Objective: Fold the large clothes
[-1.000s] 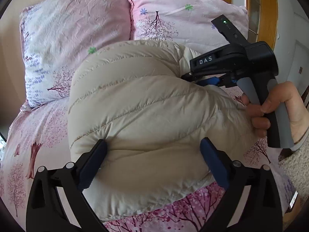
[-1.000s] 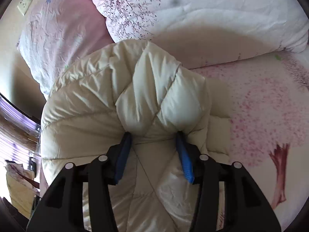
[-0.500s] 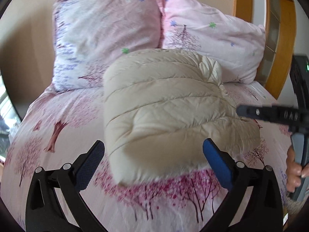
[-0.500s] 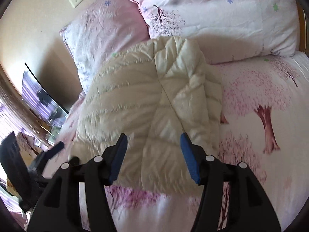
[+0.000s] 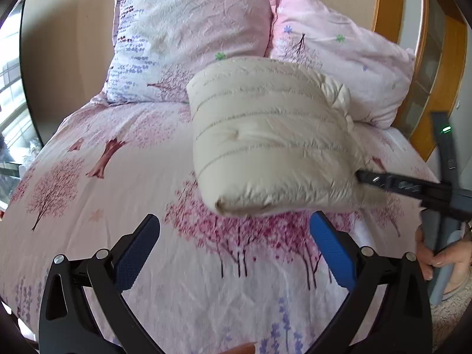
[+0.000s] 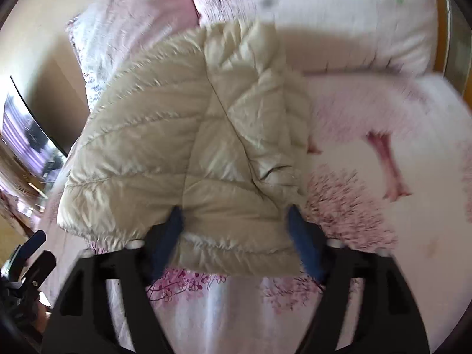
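Note:
A cream quilted down jacket (image 5: 274,135) lies folded into a thick bundle on the pink bed, in front of the pillows. It also shows in the right wrist view (image 6: 188,147). My left gripper (image 5: 234,249) is open and empty, held back from the bundle's near edge. My right gripper (image 6: 236,230) is open, its blue pads on either side of the bundle's near edge; the image is blurred. The right gripper also shows in the left wrist view (image 5: 365,177), its tip against the bundle's right side.
Two flowered pillows (image 5: 188,32) (image 5: 339,59) lean on the wall behind the jacket. A wooden bed frame (image 5: 389,14) stands at the right. The flowered sheet (image 5: 103,191) spreads to the left and front. A dark screen (image 6: 26,135) stands left of the bed.
Both grippers let go of the jacket and drew back. The left one kept retreating. The right one opened wider and has come back against the bundle's edge.

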The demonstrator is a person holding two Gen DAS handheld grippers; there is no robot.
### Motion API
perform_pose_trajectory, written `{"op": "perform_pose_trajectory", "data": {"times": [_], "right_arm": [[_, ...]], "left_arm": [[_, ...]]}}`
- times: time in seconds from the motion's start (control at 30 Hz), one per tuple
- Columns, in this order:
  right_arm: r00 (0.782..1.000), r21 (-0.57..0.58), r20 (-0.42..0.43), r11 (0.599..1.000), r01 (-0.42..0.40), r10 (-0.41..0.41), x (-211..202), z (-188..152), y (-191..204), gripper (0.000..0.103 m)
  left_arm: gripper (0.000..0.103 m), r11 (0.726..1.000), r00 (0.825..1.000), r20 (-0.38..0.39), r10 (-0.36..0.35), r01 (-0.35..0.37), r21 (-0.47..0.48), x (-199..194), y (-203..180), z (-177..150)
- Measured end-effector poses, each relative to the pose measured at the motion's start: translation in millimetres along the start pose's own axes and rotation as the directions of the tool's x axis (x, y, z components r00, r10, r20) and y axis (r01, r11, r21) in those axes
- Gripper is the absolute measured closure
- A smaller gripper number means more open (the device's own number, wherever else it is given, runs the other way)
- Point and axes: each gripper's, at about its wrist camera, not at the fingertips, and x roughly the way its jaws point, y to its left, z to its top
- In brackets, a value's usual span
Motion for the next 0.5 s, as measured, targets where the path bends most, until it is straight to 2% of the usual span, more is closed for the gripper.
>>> {"op": "perform_pose_trajectory", "data": {"times": [0.03, 0.07, 0.13, 0.2, 0.27, 0.3, 0.4, 0.5], "right_arm": [[0.999, -0.014, 0.04, 1.0, 0.019, -0.018, -11, -4, 3, 0.007], [0.996, -0.022, 0.078, 0.999, 0.039, -0.037, -21, -7, 6, 0.002], [0.985, -0.032, 0.148, 0.996, 0.089, -0.084, -42, -17, 12, 0.002], [0.985, -0.033, 0.151, 0.996, 0.084, -0.079, -51, -23, 15, 0.002], [0.995, -0.04, 0.094, 0.998, 0.042, -0.038, -52, -30, 18, 0.002], [0.998, -0.053, 0.049, 0.997, 0.052, -0.049, -50, -34, 21, 0.002], [0.993, -0.104, -0.01, 0.988, 0.117, -0.119, -48, -45, 32, 0.002], [0.978, -0.147, -0.086, 0.973, 0.175, -0.189, -38, -56, 41, 0.002]], "left_arm": [[0.001, 1.0, 1.0, -0.014, 0.022, -0.022, 0.001, 0, 0, -2], [0.001, 0.998, 0.997, -0.039, 0.066, -0.066, 0.007, 2, -2, -4], [0.001, 0.992, 0.99, -0.068, 0.122, -0.121, 0.024, 3, -4, -8], [0.001, 0.994, 0.991, -0.079, 0.111, -0.109, 0.021, 3, -3, -11], [0.001, 0.997, 0.992, -0.101, 0.079, -0.079, 0.01, 5, -2, -13], [0.001, 0.997, 0.991, -0.116, 0.072, -0.072, 0.007, 6, -2, -14], [0.001, 0.996, 0.984, -0.151, 0.09, -0.088, 0.022, 8, -4, -18], [0.001, 0.997, 0.978, -0.191, 0.083, -0.08, 0.023, 12, -4, -20]]}}
